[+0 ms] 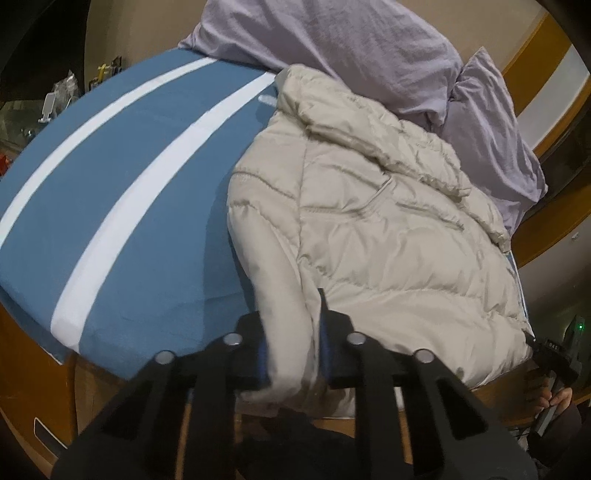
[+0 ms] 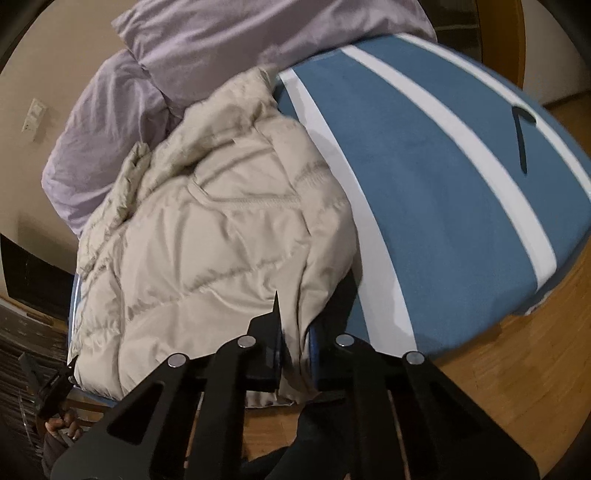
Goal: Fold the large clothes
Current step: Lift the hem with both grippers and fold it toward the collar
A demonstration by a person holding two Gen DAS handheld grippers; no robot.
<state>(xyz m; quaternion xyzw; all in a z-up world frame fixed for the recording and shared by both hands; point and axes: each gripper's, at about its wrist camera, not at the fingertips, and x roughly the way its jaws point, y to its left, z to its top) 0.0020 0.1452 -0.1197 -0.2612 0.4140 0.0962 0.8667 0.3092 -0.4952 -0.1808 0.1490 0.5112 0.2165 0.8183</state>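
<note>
A beige quilted puffer jacket (image 1: 369, 221) lies on the blue bed, its collar toward the pillows. In the left wrist view my left gripper (image 1: 291, 332) is shut on the jacket's near corner, and a bunched fold of fabric fills the gap between its blue-padded fingers. My right gripper (image 2: 295, 332) is likewise shut on a near corner of the jacket (image 2: 221, 221). Each view shows the other gripper at the jacket's opposite near corner: the right one (image 1: 554, 354) and the left one (image 2: 51, 384), each held by a hand.
The bed cover (image 1: 129, 184) is blue with white stripes (image 2: 461, 184). Lilac pillows (image 1: 332, 37) (image 2: 221, 33) are piled behind the jacket against the wall. A thin black object (image 2: 521, 136) lies on the cover. Wooden floor (image 2: 498, 369) runs beside the bed.
</note>
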